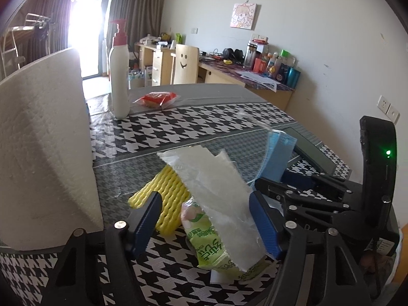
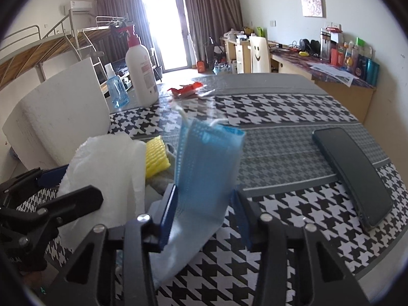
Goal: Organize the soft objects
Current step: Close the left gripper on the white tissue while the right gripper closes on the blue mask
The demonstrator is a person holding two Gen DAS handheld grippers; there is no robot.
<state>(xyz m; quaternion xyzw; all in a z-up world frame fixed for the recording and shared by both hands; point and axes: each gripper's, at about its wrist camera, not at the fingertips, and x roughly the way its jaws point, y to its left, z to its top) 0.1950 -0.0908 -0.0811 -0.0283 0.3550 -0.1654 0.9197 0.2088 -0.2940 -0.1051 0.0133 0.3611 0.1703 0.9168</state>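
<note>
Hand-held gripper, left (image 1: 205, 225), half-open, straddling green tissue pack (image 1: 216, 244) with white sheet poking up; pads not yet pressing. Right hand-held gripper (image 2: 205, 216) pinching blue face mask (image 2: 206, 158), standing upright at 12 o'clock. Advice: closing gently, squarely; avoiding phone (image 2: 354, 176) at 3 o'clock on bench (image 2: 293, 107).

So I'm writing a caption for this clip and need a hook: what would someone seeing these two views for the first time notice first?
Probably the blue face mask standing upright between the right gripper fingers, close to the lens. Next, the green tissue pack with a white tissue sticking up, between the left gripper fingers, a yellow foam net behind it. All sit on a loud black-and-white houndstooth tablecloth, with a dark phone to the right.
</note>
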